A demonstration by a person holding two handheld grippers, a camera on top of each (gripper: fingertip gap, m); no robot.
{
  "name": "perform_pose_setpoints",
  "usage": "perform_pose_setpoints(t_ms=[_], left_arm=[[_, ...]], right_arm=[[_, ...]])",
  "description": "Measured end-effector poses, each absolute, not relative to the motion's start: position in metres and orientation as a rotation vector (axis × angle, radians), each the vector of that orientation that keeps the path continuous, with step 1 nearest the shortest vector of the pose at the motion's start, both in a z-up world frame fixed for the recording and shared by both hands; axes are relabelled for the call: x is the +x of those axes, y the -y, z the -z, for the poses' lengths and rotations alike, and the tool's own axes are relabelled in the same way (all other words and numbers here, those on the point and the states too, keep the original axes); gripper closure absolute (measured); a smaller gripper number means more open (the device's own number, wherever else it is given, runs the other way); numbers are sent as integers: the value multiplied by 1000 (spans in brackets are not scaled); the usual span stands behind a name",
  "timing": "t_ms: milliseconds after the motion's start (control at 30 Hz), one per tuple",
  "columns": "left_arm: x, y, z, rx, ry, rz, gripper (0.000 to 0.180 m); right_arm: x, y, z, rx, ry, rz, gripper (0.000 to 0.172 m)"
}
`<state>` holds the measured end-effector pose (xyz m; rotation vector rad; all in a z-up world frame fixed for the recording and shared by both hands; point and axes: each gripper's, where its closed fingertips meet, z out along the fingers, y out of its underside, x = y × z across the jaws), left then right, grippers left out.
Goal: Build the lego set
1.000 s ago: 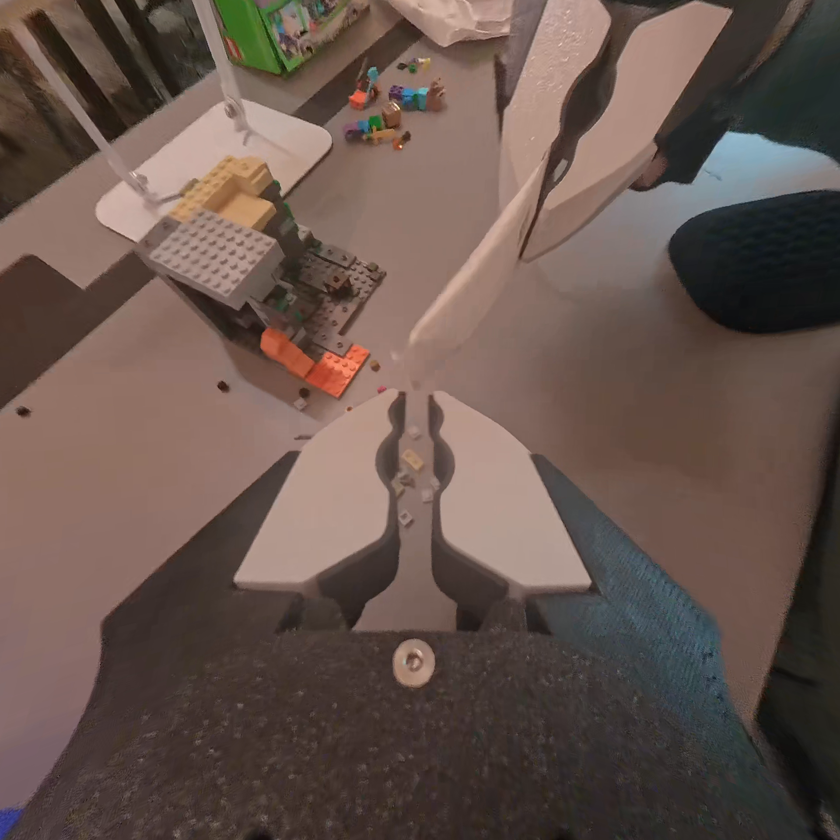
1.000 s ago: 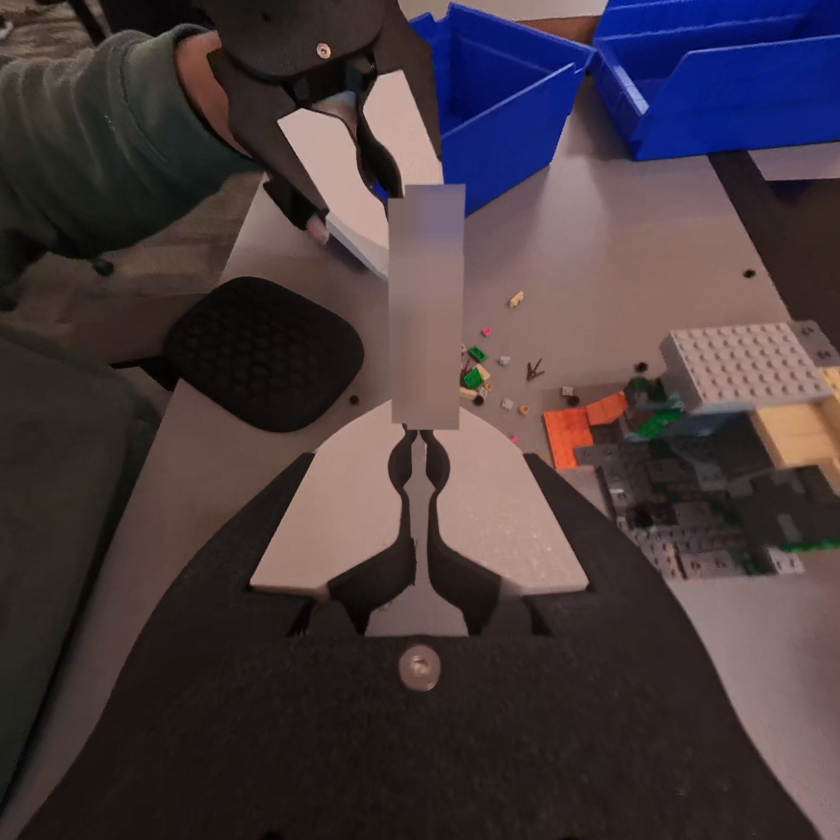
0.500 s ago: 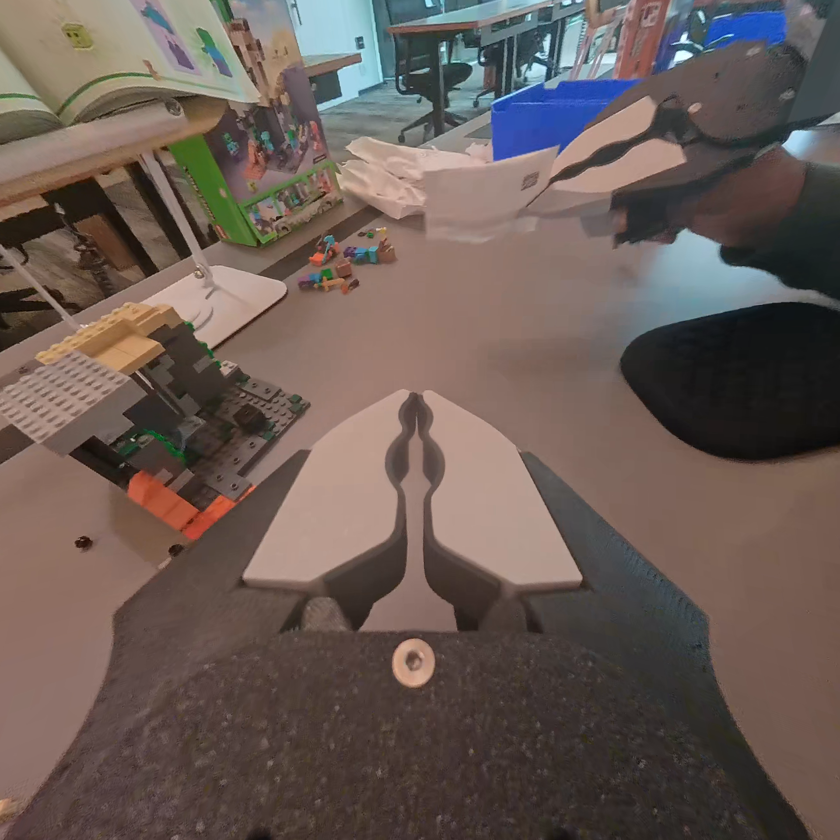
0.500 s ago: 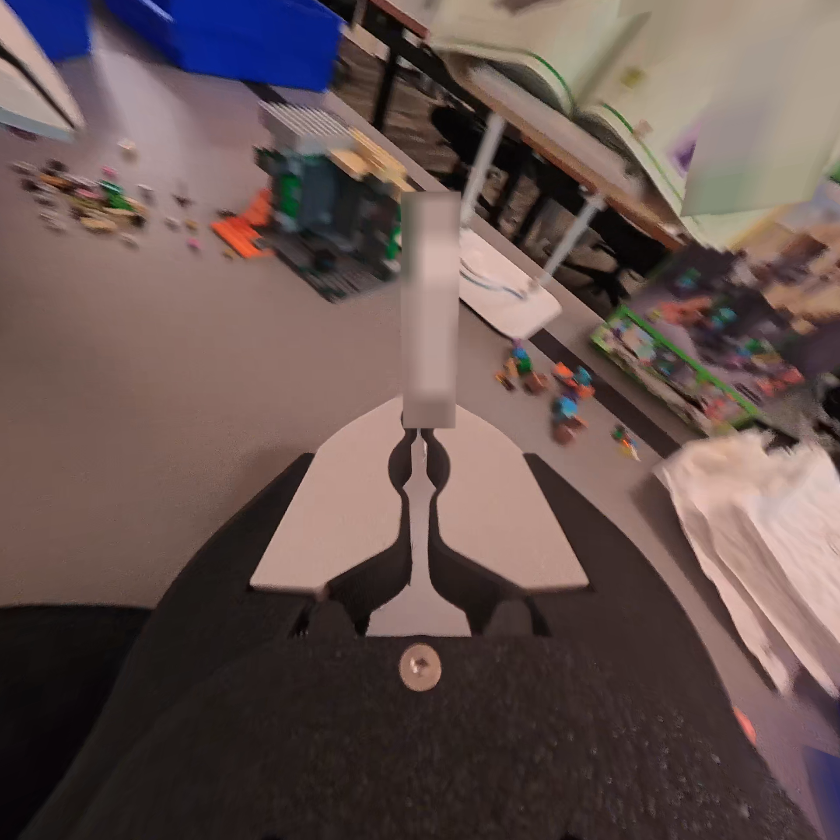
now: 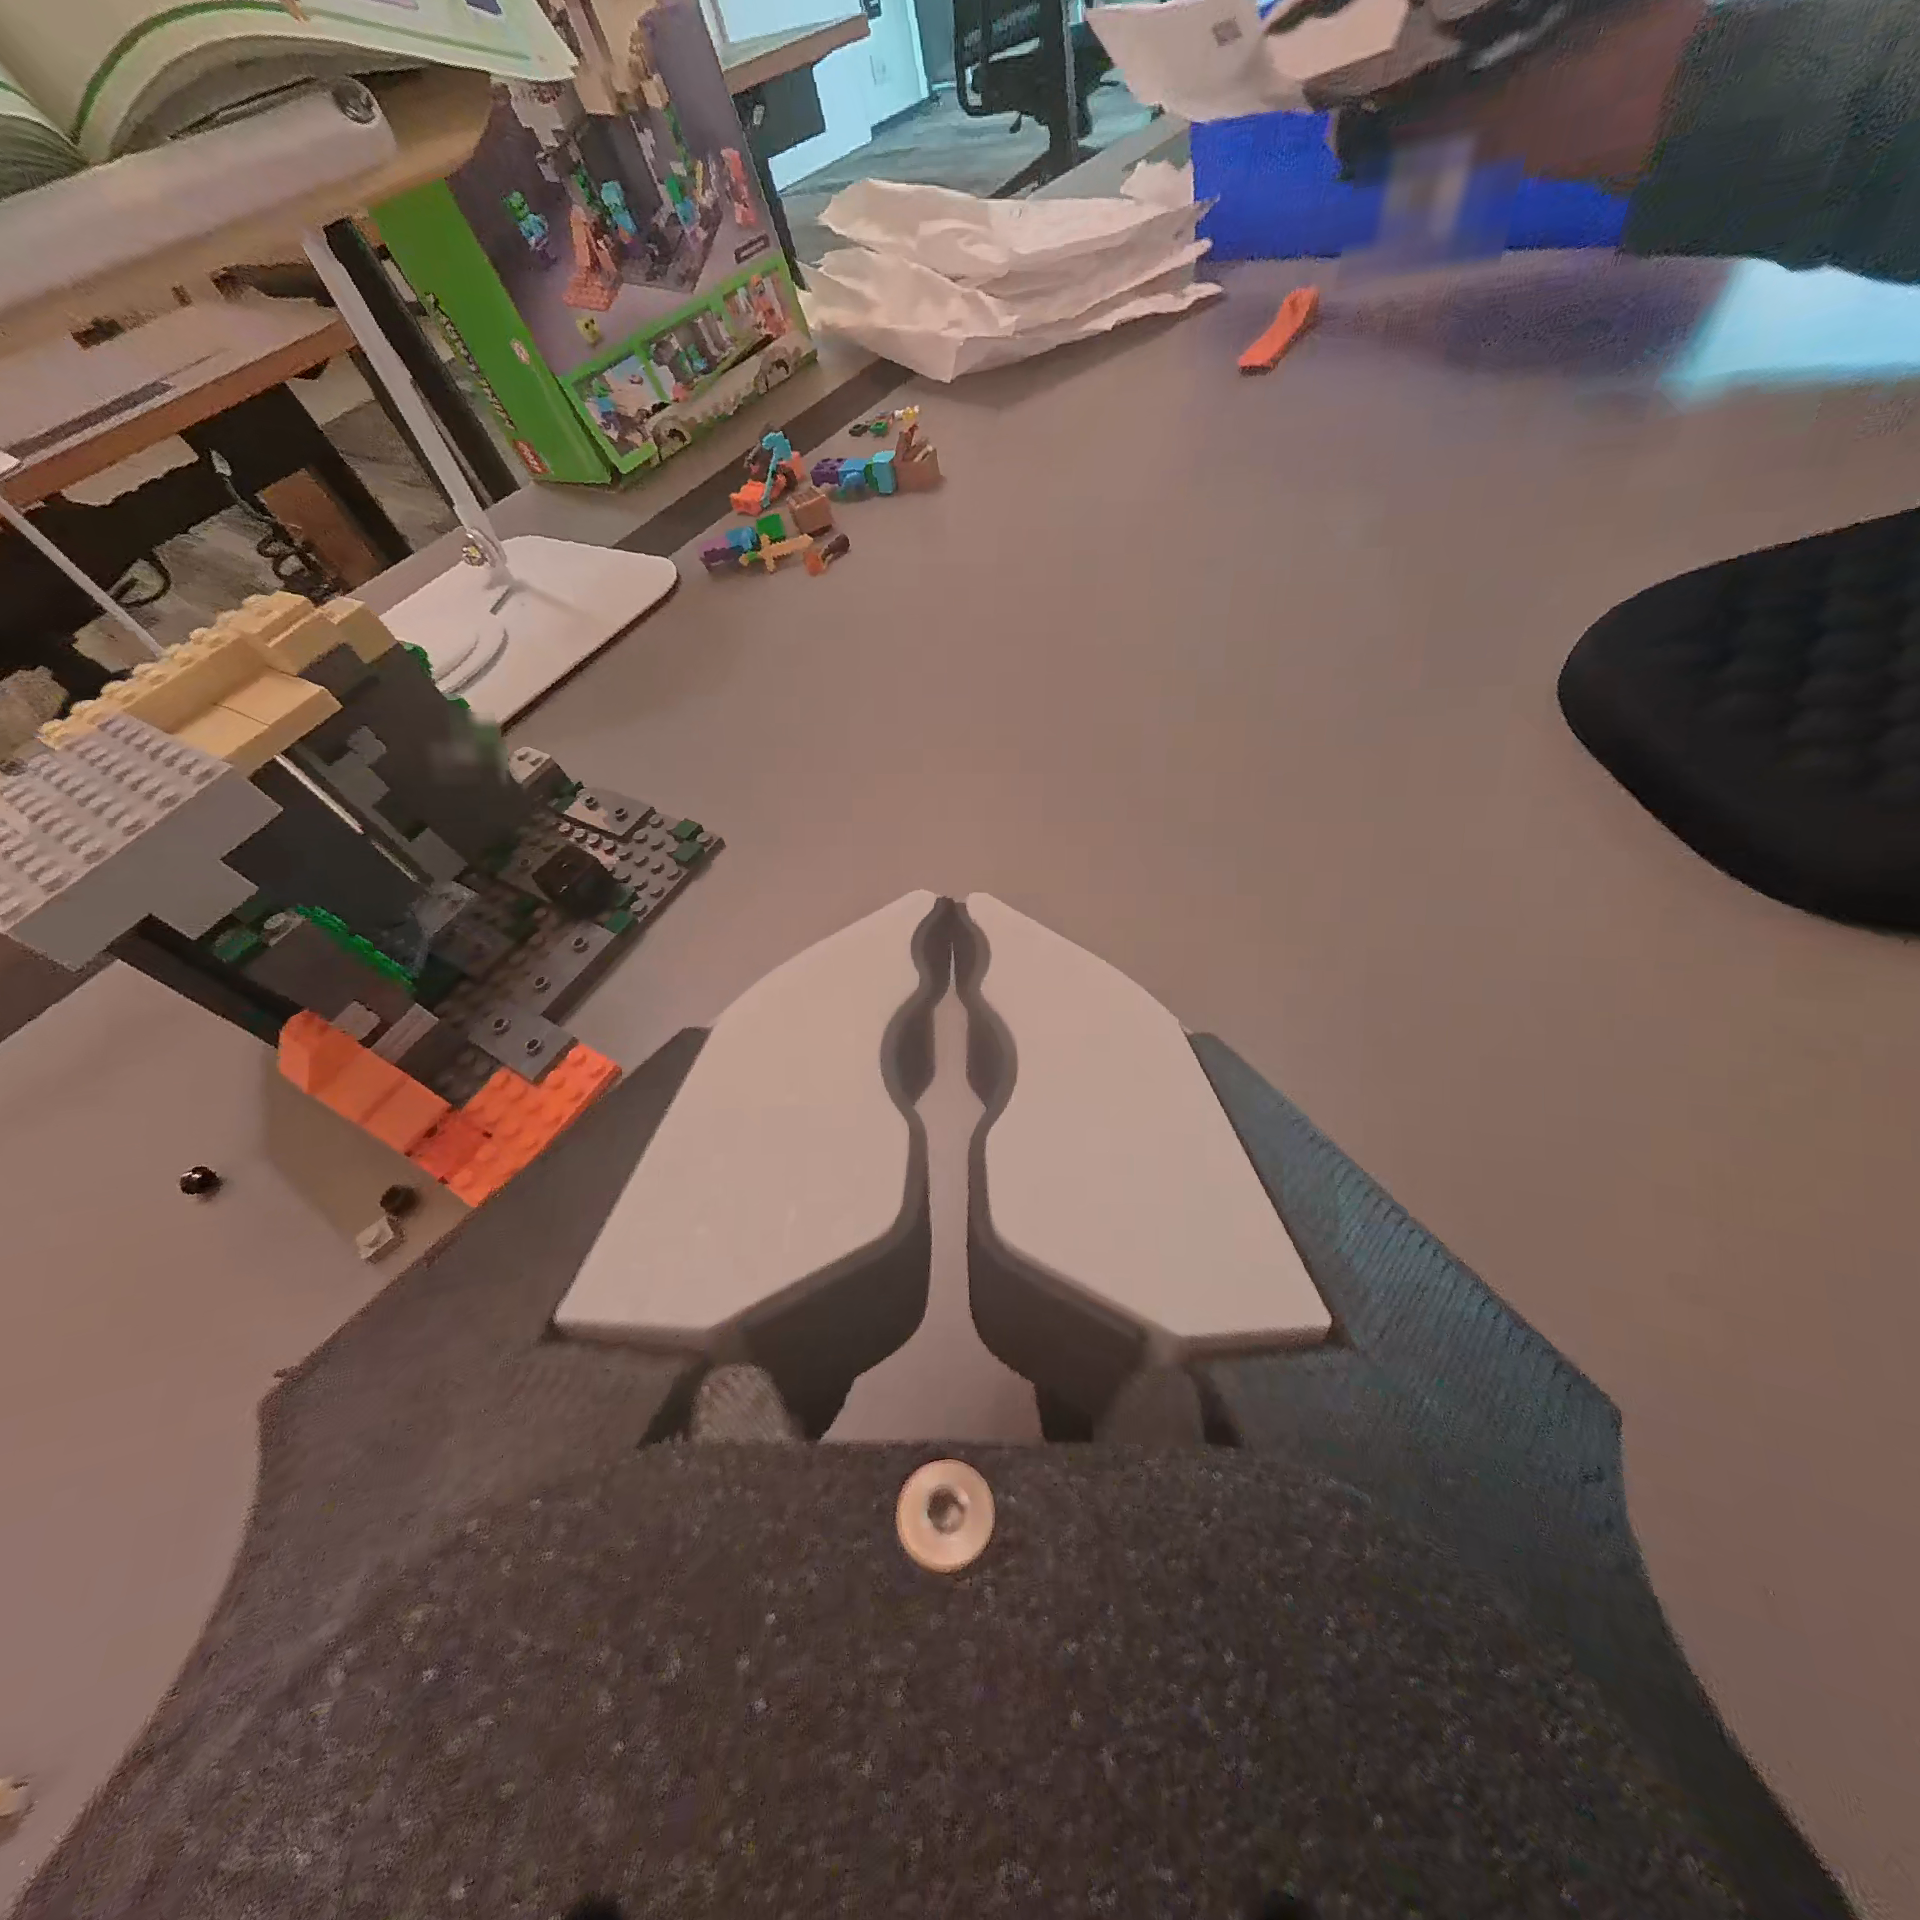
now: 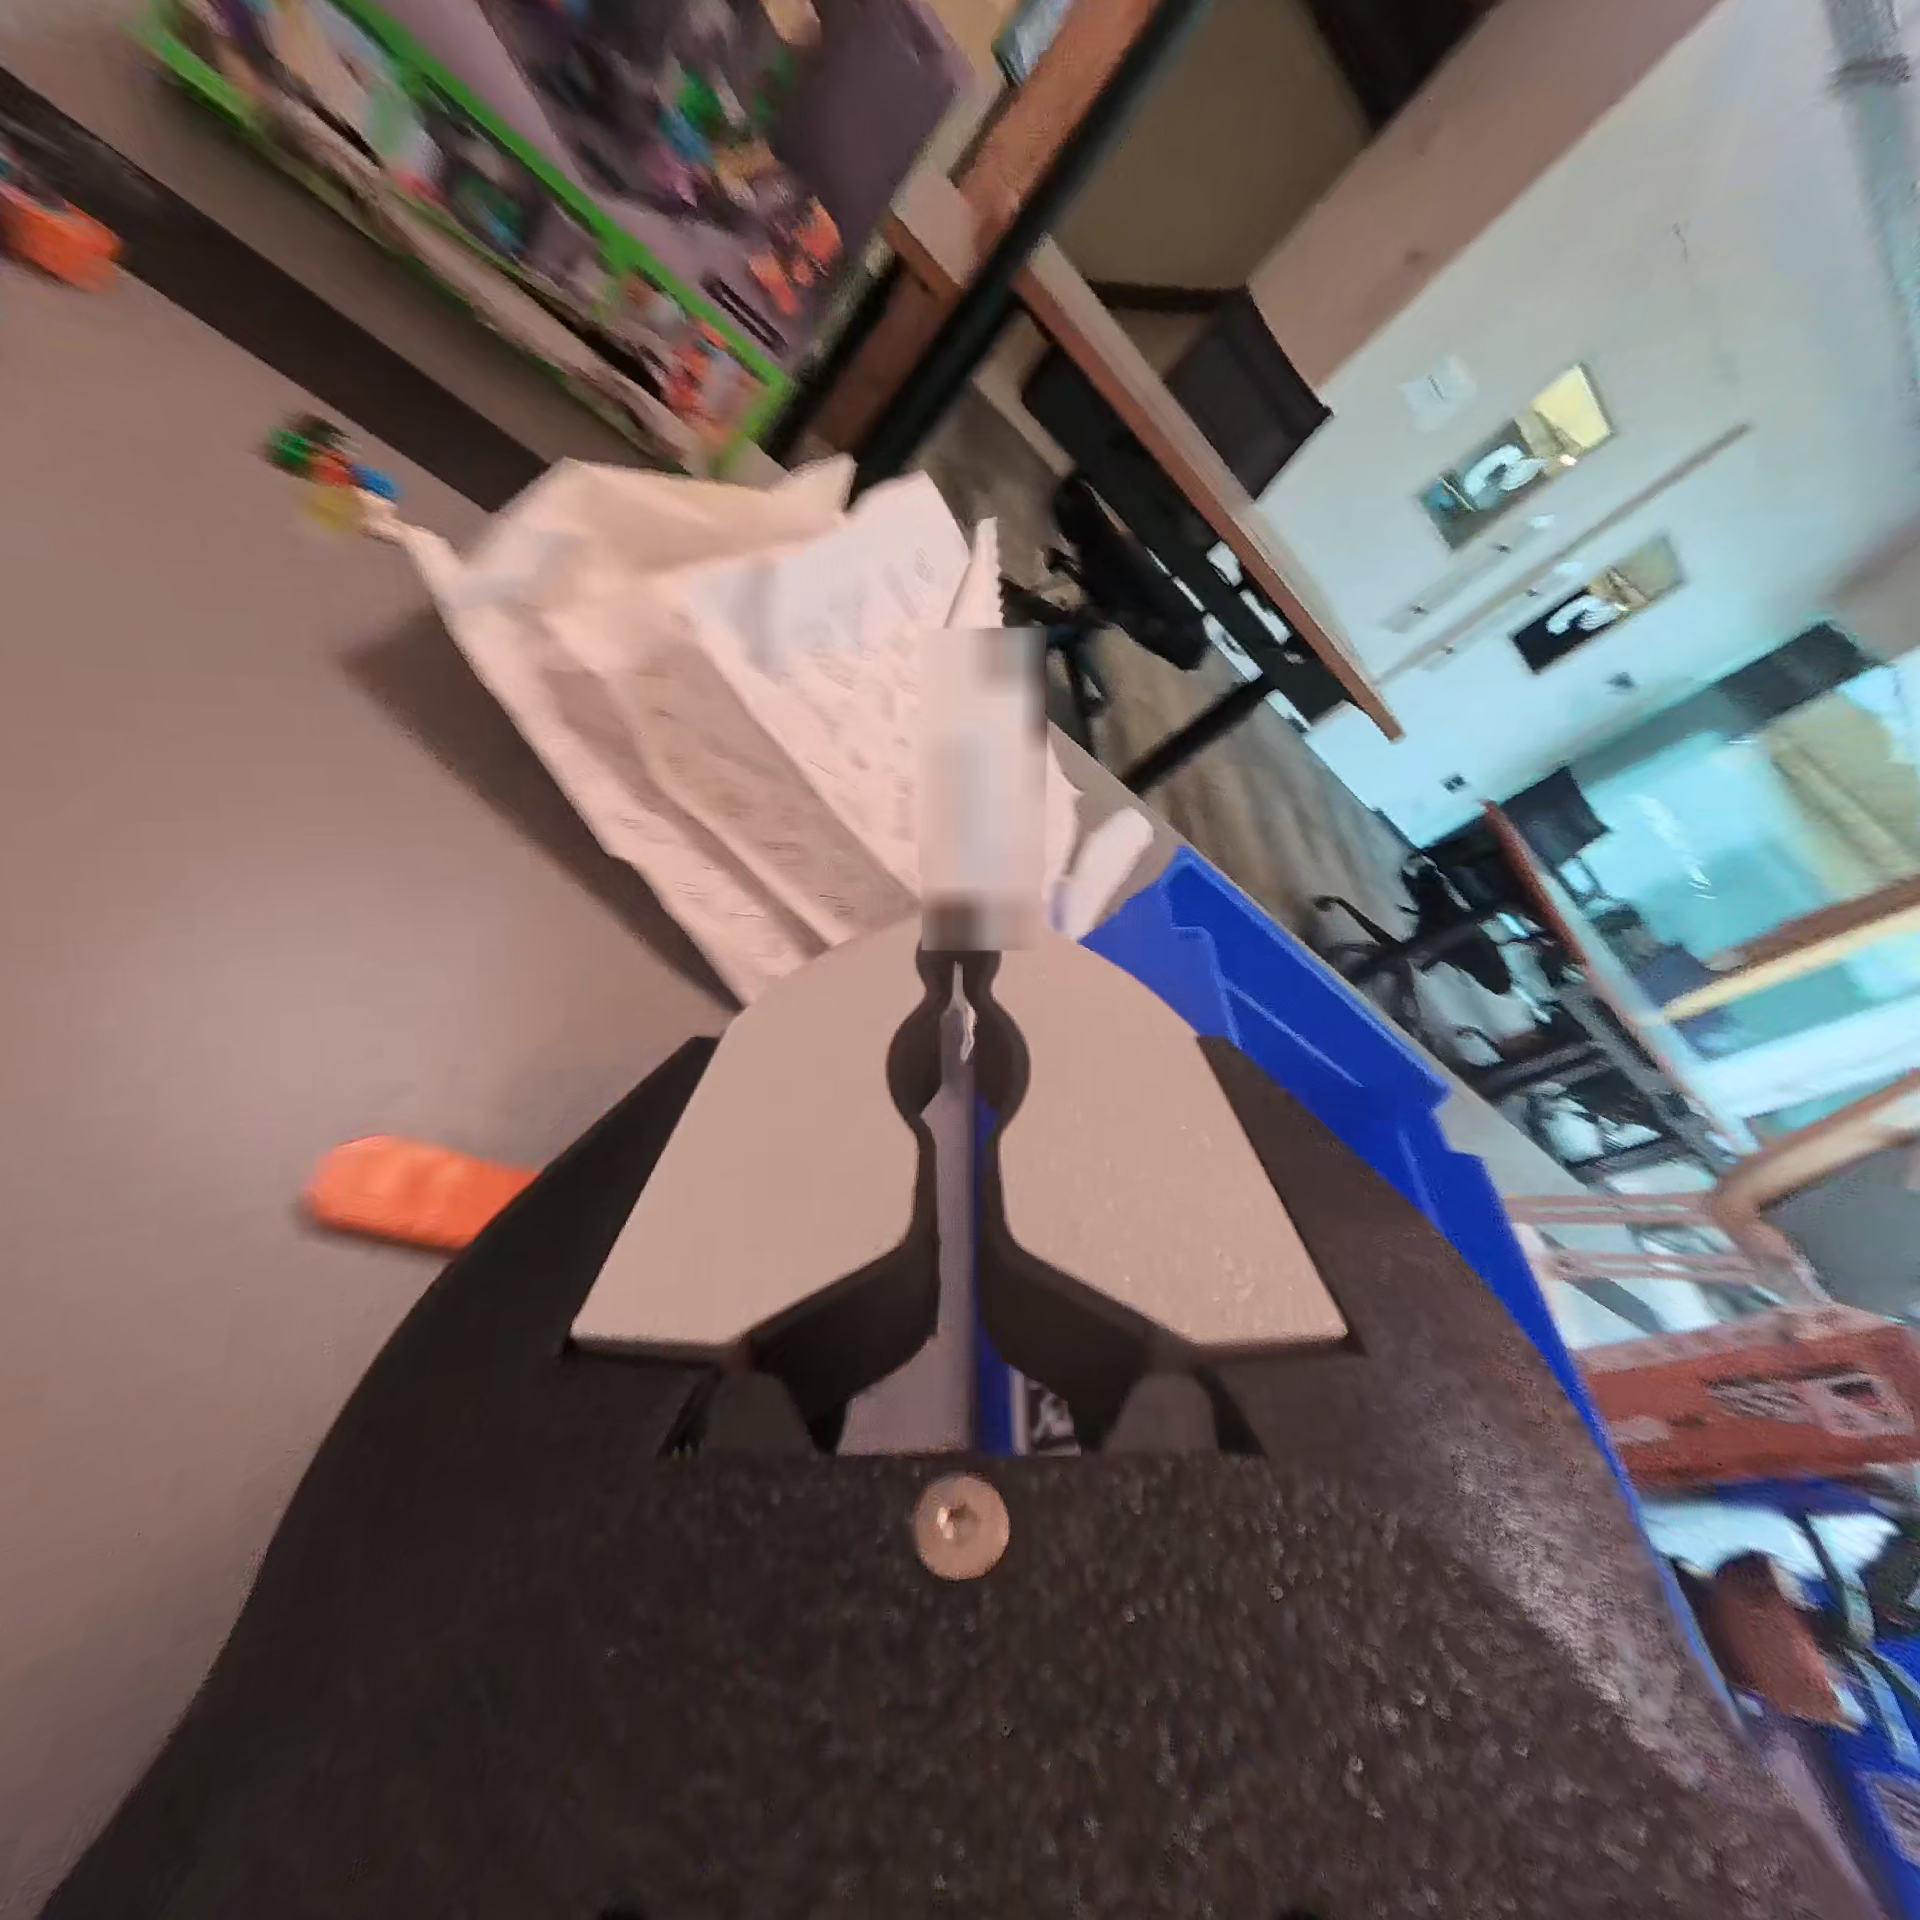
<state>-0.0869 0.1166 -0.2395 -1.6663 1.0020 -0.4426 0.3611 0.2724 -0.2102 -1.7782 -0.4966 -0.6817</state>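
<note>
The partly built lego model [image 5: 343,883], grey and tan with orange plates [image 5: 499,1122] at its front, stands on the table at the left of the left wrist view. My left gripper [image 5: 951,902] hovers to its right, shut with nothing between the fingertips. My right gripper [image 6: 961,956] is shut on a white paper bag; a white scrap [image 6: 961,1023] shows between its jaws. In the left wrist view the right gripper [image 5: 1299,62] holds that bag [image 5: 1184,52] up at the far top right, above the pile of empty white bags [image 5: 997,270].
A pile of small coloured pieces [image 5: 821,499] lies before the lego box [image 5: 623,260]. An orange separator tool [image 5: 1278,327] lies near a blue bin [image 5: 1247,187]. A black padded seat [image 5: 1766,727] is at the right. A white stand base [image 5: 540,613] sits behind the model. Tip to tip, the grippers are about 50 cm apart.
A second ago my left gripper stood slightly open at the bag's lower end; it has drawn away and shut on air. My right gripper has carried the bag away to the pile of bags.
</note>
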Motion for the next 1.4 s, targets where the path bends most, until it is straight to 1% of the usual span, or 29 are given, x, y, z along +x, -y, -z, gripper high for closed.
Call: perform_pose_setpoints(t_ms=[167, 233, 300, 400, 567, 733, 833, 933, 1033, 1100, 1167, 1233, 1300, 1367, 1400], left_arm=[[-84, -118, 247, -1689, -1024, 436, 180], [-84, -119, 249, -1697, -1025, 434, 180], [-85, -120, 250, -1702, -1022, 436, 180], [-84, -121, 251, -1711, -1017, 450, 180], [-82, -121, 253, -1715, -1023, 469, 180], [-82, -121, 252, -1712, -1022, 468, 180], [-83, -121, 251, -1713, -1017, 465, 180], [-83, -121, 251, -1708, -1021, 455, 180], [-83, -119, 250, -1693, -1039, 428, 180], [-83, -118, 250, -1683, -1046, 410, 180], [-84, -117, 249, -1666, -1048, 409, 180], [-85, -118, 248, -1660, -1038, 406, 180], [-87, -119, 247, -1664, -1023, 417, 180], [-88, -119, 245, -1662, -1007, 438, 180], [-89, -120, 244, -1662, -997, 446, 180]], right_arm=[[412, -326, 224, -1846, 540, 1050, 171], [418, -339, 239, -1905, 602, 1125, 170], [419, -346, 258, -2003, 639, 1124, 156], [414, -347, 269, -2064, 630, 1027, 148], [397, -333, 256, -2083, 585, 832, 133], [340, -301, 230, -2063, 520, 462, 119], [265, -277, 212, -1988, 550, 133, 118], [167, -247, 188, -1876, 633, -232, 118], [84, -223, 168, -1776, 730, -432, 119], [34, -208, 158, -1726, 743, -574, 124], [-4, -198, 160, -1706, 701, -693, 130], [-28, -193, 172, -1693, 605, -782, 139], [-41, -190, 192, -1681, 555, -827, 152], [-45, -188, 214, -1664, 644, -763, 168], [-46, -188, 220, -1662, 690, -727, 172]])
